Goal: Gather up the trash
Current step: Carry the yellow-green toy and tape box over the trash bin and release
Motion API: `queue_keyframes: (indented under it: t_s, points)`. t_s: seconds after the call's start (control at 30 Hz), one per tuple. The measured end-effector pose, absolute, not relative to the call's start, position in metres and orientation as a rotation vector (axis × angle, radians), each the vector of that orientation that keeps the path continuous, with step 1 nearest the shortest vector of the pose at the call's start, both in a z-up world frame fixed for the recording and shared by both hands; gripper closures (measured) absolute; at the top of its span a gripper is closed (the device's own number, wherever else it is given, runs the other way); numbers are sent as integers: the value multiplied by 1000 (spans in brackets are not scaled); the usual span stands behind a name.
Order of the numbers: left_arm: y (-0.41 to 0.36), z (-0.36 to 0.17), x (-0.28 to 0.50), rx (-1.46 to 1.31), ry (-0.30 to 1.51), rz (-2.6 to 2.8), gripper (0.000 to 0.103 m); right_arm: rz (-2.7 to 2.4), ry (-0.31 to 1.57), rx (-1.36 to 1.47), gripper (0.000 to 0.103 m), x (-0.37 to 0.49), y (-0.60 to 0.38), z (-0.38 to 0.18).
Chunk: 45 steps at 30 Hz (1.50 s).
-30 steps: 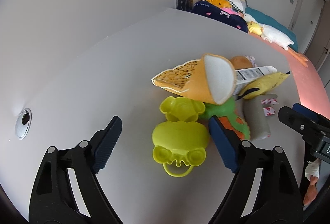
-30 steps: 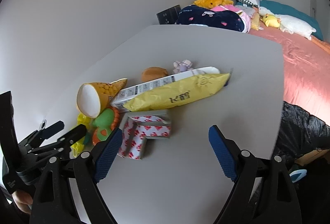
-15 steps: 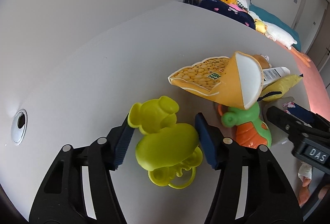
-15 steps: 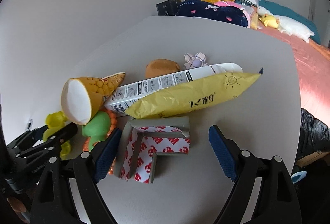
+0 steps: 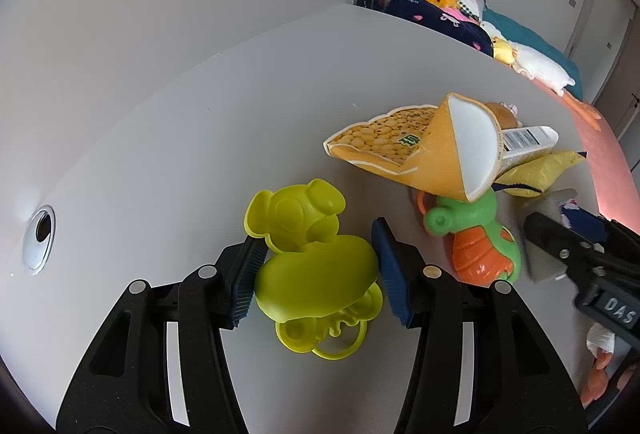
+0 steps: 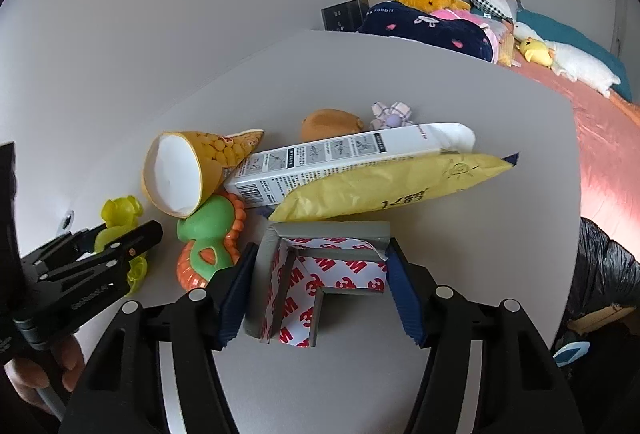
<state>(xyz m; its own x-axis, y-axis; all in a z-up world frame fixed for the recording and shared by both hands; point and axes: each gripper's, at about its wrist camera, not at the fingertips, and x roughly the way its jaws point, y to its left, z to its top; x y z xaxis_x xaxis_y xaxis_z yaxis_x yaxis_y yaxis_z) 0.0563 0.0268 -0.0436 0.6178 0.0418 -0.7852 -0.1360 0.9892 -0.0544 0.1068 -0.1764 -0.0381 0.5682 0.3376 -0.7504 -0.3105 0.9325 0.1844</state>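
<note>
My left gripper (image 5: pixel 316 276) is shut on a yellow-green plastic toy mould (image 5: pixel 316 274), which rests on the grey table (image 5: pixel 180 154). My right gripper (image 6: pixel 320 290) is closed around a grey L-shaped foam corner guard with red 3M backing (image 6: pixel 316 286); both pads touch its sides. Beside it lie a yellow snack bag (image 6: pixel 384 182), a white printed box (image 6: pixel 344 158), an orange corn-print paper cone (image 6: pixel 188 170) and a green-and-orange toy (image 6: pixel 208 242). The cone (image 5: pixel 432 150) and toy (image 5: pixel 476 238) also show in the left wrist view.
A brown plush (image 6: pixel 330 122) and a small purple flower toy (image 6: pixel 392 112) lie behind the box. A round cable hole (image 5: pixel 40 238) sits at the table's left. A bed with plush toys (image 6: pixel 440 26) stands beyond the table, and a black bag (image 6: pixel 600 266) hangs at the right edge.
Both grippers moved forward and closed. The left jaws closed on the yellow-green mould; the right jaws closed around the foam corner guard.
</note>
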Motion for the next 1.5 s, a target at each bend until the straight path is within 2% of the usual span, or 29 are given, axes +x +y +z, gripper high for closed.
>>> queue_keyframes:
  t_s: [0.47, 1.5]
  points:
    - [-1, -22, 25, -118, 846, 122, 51, 395, 837, 84, 39, 78, -215, -11]
    - [-163, 9, 18, -8, 773, -144, 51, 199, 717, 184, 39, 15, -368, 26]
